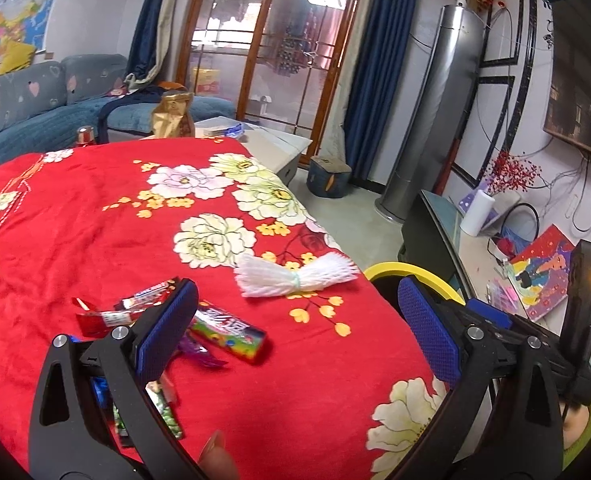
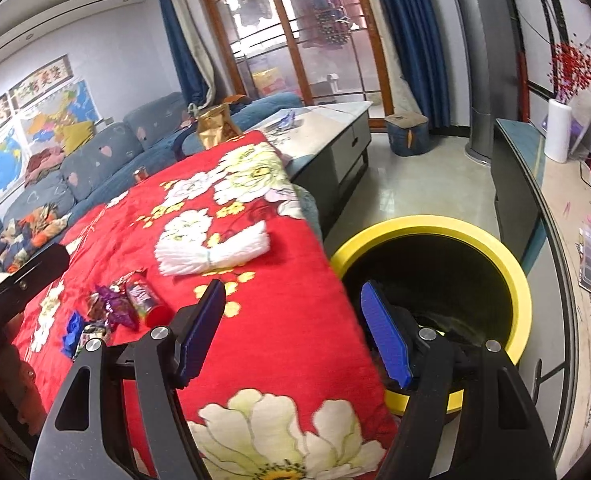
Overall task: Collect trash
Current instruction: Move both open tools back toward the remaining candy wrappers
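Blue pads of the right gripper point(image 2: 293, 334) stood apart, nothing between, poised over the cloth edge beside the bin point(image 2: 523, 280), set close for drops. Left gripper point(image 1: 299, 328) likewise wide and empty, over the wrappers point(image 1: 227, 330) strewn on the red-clothed surface point(image 1: 95, 216); foam net point(image 1: 295, 276) lay beyond.

Cloth point(image 1: 107, 236): red, white and yellow flowers. Bin point(image 2: 507, 256) at three o'clock: yellow rim, black inside. Gripper pads point(image 2: 387, 336): blue.

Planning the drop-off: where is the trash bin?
The yellow-rimmed trash bin stands on the floor just off the red floral blanket's right edge, in both views.
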Motion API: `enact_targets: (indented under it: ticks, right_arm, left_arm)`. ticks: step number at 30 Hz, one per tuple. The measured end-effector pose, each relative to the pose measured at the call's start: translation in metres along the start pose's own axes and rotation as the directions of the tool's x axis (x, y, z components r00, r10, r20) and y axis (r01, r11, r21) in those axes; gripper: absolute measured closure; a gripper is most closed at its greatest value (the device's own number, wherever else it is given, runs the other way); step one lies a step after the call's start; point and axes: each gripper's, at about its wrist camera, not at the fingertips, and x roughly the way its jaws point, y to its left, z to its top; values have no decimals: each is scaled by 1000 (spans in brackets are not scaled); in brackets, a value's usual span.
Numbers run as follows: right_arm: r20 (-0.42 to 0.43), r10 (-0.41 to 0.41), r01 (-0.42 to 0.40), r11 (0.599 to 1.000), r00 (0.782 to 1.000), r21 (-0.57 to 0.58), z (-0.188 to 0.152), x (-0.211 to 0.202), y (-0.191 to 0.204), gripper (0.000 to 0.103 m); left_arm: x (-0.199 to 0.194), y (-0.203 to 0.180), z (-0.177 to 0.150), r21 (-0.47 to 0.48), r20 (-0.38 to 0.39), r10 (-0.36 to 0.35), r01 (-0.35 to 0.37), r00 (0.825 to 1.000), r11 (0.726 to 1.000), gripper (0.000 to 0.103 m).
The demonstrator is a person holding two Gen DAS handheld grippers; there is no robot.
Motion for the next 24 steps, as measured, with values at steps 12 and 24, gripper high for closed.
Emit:
enact_targets:
  ticks: [12,24]
  right_arm:
    - [-34,47,-49,996,998,-68,-6,8,35,35]
    - [-78,103,-113,984,992,-137,-8,25,74,35]
  left_arm:
    - [-10,34,0,-64,14,46,-45,999,997,11]
    - [-21,84,0,-154,18,117,-113,993,982,11]
